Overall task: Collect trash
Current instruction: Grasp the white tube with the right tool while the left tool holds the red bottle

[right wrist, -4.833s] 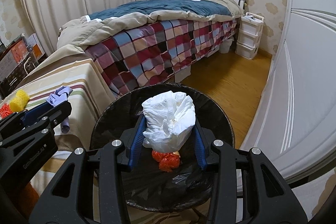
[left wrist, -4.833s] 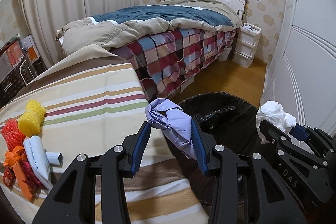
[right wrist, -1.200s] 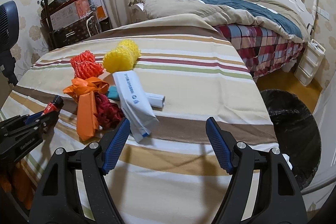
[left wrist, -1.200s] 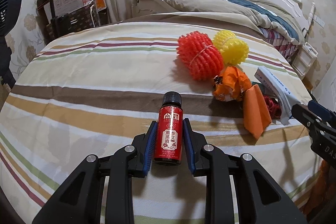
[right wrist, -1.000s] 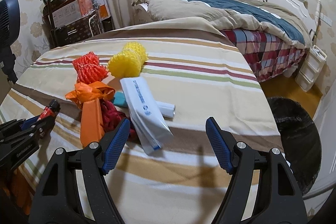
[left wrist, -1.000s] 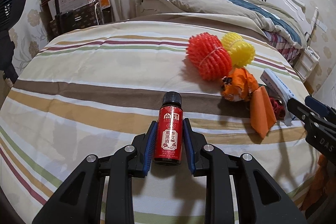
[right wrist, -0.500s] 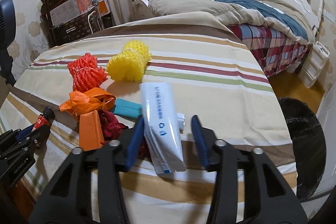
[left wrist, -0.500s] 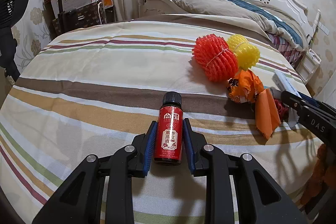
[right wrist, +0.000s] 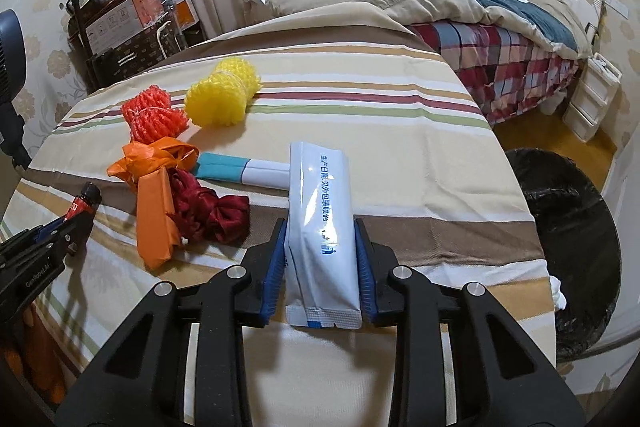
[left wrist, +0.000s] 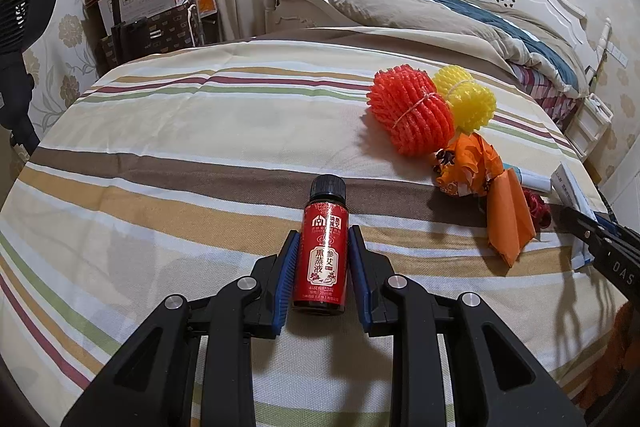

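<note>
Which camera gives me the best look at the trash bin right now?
Right wrist. The black-lined trash bin shows there at the right edge, on the floor beside the striped table, its open mouth visible. The left wrist view does not show it at all.

Red bottle [left wrist: 323,259] label: 黑蒜液. White pouch [right wrist: 322,227]: blue Chinese print.

Red bottle [left wrist: 323,247] with black cap, white-blue pouch [right wrist: 322,227], red net [left wrist: 410,115], yellow net [left wrist: 468,101], orange bag [right wrist: 154,187], dark red cloth [right wrist: 208,211], teal-white tube [right wrist: 244,169], cream cloth [left wrist: 200,131] striped brown, tan, green, maroon, black bin [right wrist: 568,223], black tongs [left wrist: 322,283] with blue pads.
</note>
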Motion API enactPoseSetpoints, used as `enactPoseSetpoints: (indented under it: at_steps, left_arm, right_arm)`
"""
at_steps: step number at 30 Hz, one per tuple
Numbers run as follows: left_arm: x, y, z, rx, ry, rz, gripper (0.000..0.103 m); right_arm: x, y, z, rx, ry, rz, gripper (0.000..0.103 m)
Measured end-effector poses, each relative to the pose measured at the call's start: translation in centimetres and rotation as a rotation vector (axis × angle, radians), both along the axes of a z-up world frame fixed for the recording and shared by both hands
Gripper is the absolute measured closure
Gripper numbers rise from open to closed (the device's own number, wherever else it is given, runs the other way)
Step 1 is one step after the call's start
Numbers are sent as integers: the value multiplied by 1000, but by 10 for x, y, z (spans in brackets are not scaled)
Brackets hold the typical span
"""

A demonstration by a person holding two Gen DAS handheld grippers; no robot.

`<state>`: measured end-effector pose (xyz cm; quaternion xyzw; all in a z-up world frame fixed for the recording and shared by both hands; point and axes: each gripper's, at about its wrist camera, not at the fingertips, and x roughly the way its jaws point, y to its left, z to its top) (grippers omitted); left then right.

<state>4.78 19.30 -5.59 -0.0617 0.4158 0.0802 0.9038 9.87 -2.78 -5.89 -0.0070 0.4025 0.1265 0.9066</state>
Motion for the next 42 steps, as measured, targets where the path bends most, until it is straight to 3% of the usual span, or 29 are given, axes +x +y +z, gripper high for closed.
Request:
enactPoseSetpoints:
  at_steps: [2, 4, 8, 11, 13, 15, 33, 42]
  left_arm:
    - [0, 0, 0, -2, 0, 0, 75]
    - [0, 0, 0, -1, 0, 1, 75]
    - [0, 0, 0, -2, 0, 0, 75]
    - [-1, 0, 1, -9, -2, 1, 75]
    - [-1, 0, 1, -11, -3, 1, 75]
    - [-1, 0, 1, -9, -4, 1, 75]
    - [-10, -1, 8, -43, -57, -2, 76]
    - [-21, -24, 18, -38, -79, -39, 76]
  right_arm:
    - [3, 1, 0, -3, 3, 1, 67]
    - [3, 0, 1, -8, 0, 0, 56]
    - [8, 2, 1, -19, -4, -4, 56]
    - [10, 0, -1, -9, 9, -9, 58]
    - [9, -2, -2, -5, 14, -10, 68]
    - [10, -3, -3, 0, 24, -11, 72]
    - [-6, -7, 0, 20, -2, 0, 73]
    - [-16, -20, 8, 38, -20, -7, 73]
